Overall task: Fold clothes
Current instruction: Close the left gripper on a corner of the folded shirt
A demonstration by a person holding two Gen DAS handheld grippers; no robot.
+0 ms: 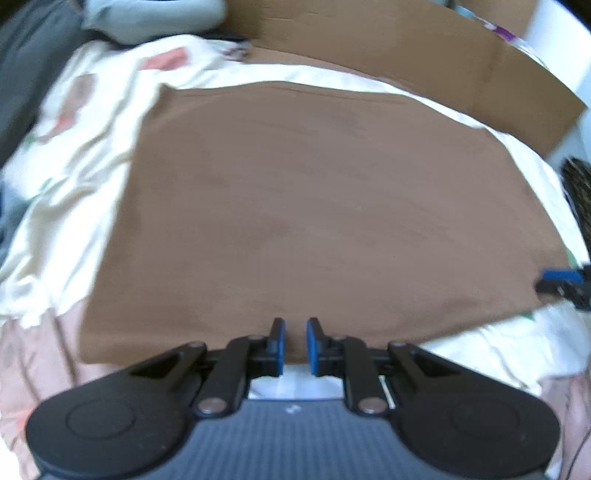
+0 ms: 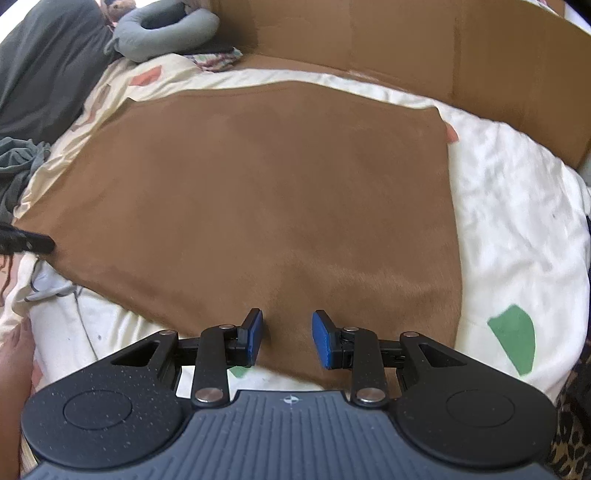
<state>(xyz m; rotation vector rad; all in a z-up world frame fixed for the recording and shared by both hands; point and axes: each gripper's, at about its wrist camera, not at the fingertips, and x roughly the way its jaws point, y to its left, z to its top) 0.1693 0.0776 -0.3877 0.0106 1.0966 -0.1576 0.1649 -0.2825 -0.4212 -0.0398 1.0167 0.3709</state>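
A brown garment (image 1: 314,206) lies spread flat on a cream bedsheet (image 1: 74,177); it also fills the middle of the right wrist view (image 2: 258,192). My left gripper (image 1: 295,345) hovers over the garment's near edge, its blue pads a narrow gap apart with nothing between them. My right gripper (image 2: 287,338) sits over the near edge further right, jaws open and empty. The right gripper's tip shows at the right edge of the left wrist view (image 1: 561,282), and the left gripper's tip shows at the left edge of the right wrist view (image 2: 26,240).
A brown cardboard wall (image 2: 406,48) stands along the far side of the bed. A grey neck pillow (image 2: 162,29) and dark clothes (image 2: 44,62) lie at the far left. The sheet (image 2: 517,229) carries green and red patches.
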